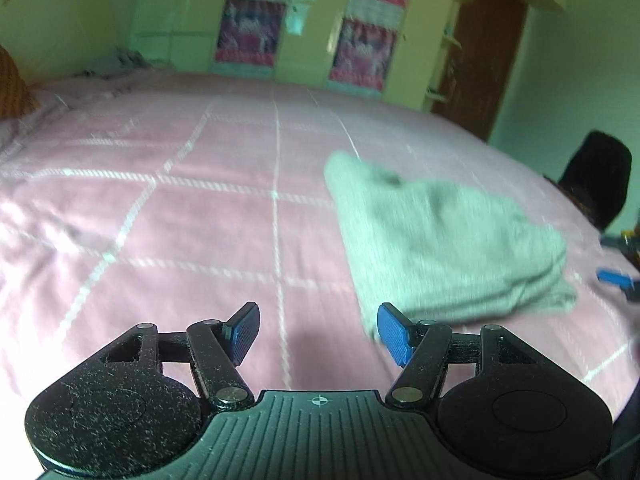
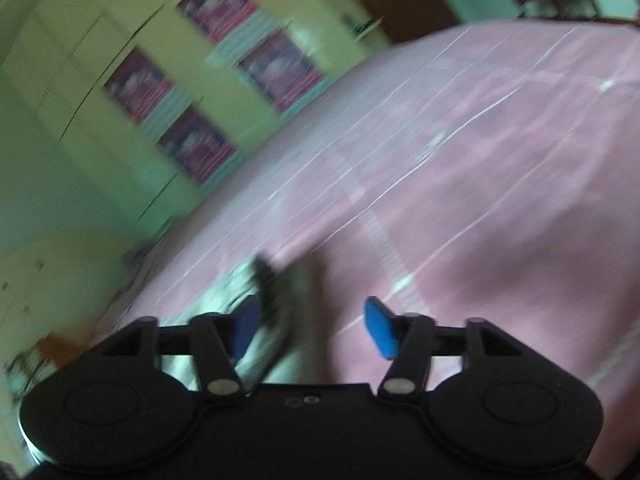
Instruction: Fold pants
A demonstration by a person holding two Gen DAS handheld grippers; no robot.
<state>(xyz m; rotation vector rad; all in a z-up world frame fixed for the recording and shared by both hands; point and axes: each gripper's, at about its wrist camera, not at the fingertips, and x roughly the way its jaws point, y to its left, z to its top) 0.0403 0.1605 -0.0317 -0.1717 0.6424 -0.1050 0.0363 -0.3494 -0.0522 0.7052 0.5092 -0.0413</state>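
Observation:
Grey pants lie folded into a thick stack on the pink checked bedspread, right of centre in the left wrist view. My left gripper is open and empty, hovering just left of and in front of the stack. Blue tips of the right gripper show past the stack's right edge. In the blurred, tilted right wrist view my right gripper is open and empty; the grey pants sit just behind its left finger, with the bedspread beyond.
A yellow-green wardrobe with pink posters stands behind the bed, a brown door to its right. A dark chair is at the bed's right edge. An orange pillow and grey clothes lie far left.

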